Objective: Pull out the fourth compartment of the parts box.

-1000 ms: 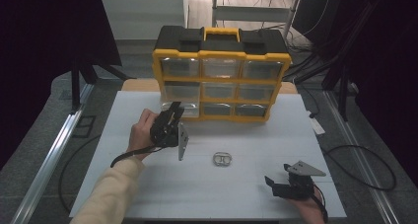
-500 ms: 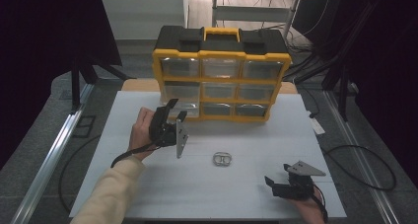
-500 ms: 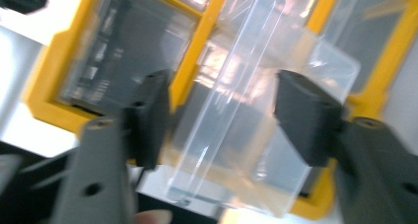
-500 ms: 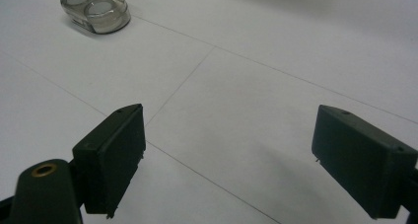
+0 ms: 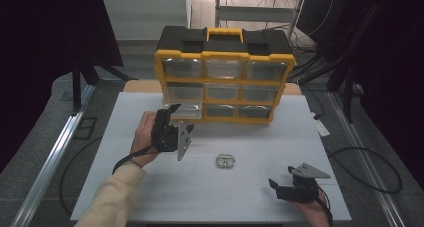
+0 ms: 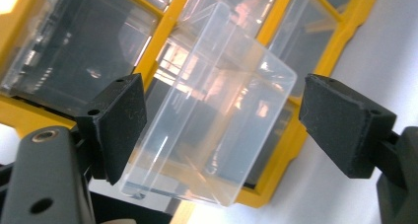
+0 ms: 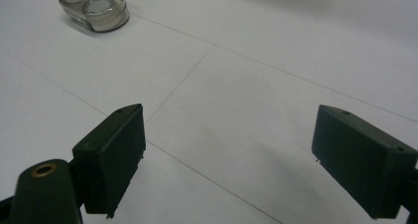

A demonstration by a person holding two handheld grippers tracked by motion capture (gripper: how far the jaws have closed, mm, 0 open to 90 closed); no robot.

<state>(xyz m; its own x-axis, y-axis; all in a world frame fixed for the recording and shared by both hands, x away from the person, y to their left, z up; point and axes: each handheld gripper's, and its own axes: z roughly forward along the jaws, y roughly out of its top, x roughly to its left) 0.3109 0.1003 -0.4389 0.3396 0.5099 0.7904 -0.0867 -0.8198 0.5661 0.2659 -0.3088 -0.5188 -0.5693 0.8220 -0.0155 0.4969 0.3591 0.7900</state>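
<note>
A yellow and black organizer (image 5: 223, 82) with clear drawers stands at the back of the white table. Its lower-left clear drawer (image 5: 188, 112) sticks out of the frame. My left gripper (image 5: 168, 113) is just in front of that drawer. In the left gripper view the drawer (image 6: 217, 110) lies between the jaws of the left gripper (image 6: 222, 110), which have just been opening; the right pad stands well off it, so the gripper is open. My right gripper (image 5: 281, 186) rests near the front right of the table, open, with bare table between the jaws (image 7: 229, 155).
A small clear oval case (image 5: 226, 160) with two round pieces inside lies mid-table between the two hands, and it sits far ahead and to the left in the right gripper view (image 7: 94, 8). Cables trail off both table sides.
The left gripper's jaws have spread apart and let go of the pulled-out drawer. The hand has barely shifted. The right gripper has stayed still.
</note>
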